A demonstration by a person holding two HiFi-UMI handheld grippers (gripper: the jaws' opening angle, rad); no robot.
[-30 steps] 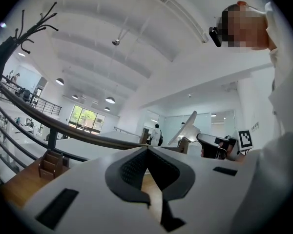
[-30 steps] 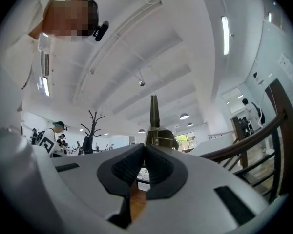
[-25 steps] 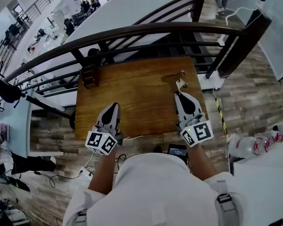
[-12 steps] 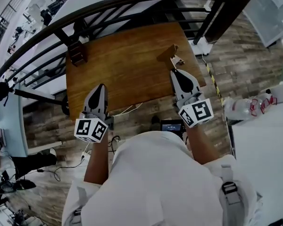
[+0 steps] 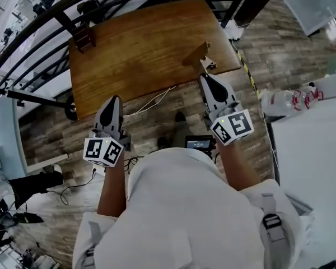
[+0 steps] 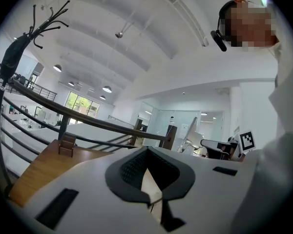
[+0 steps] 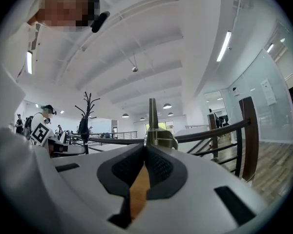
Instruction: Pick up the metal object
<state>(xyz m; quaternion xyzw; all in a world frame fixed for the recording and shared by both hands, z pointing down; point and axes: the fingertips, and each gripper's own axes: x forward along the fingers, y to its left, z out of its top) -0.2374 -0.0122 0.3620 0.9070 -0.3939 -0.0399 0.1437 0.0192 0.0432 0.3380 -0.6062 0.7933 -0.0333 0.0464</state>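
The right gripper has its jaws pressed together on the metal object. The object sticks out just ahead of the tips, and in the right gripper view its thin strip stands upright above them, over the near right corner of the table. The left gripper has its jaws together with nothing between them; it is over the floor, with the table edge just ahead of its tips and a small wooden block far ahead.
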